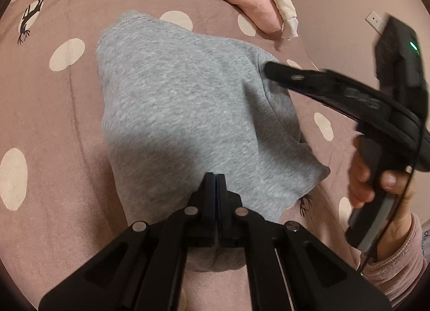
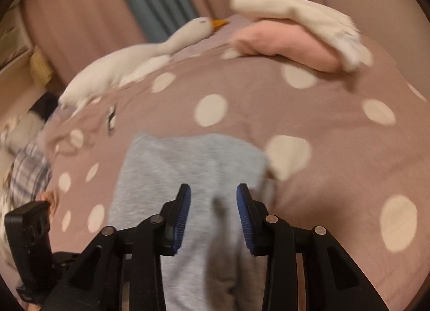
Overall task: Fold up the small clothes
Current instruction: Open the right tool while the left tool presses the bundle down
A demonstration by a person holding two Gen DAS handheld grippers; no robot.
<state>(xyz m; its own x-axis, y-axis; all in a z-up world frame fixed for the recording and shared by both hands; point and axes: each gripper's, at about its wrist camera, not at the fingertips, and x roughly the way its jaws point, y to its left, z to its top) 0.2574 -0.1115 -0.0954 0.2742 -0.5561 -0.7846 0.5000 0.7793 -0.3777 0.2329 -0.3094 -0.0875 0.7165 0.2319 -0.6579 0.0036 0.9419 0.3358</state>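
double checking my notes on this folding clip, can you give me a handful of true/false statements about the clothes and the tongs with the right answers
1. The left tongs are shut over the near part of the grey garment. True.
2. The right tongs are clamped tight on the grey garment. False: their blue pads stand apart, with the grey cloth visible beyond the gap between them.
3. The grey garment lies on a plain white sheet. False: it lies on a dusty pink cover with cream dots.
4. A pink garment sits at the far side with a cream garment draped over it. True.
5. A white plush goose lies on the bed. True.
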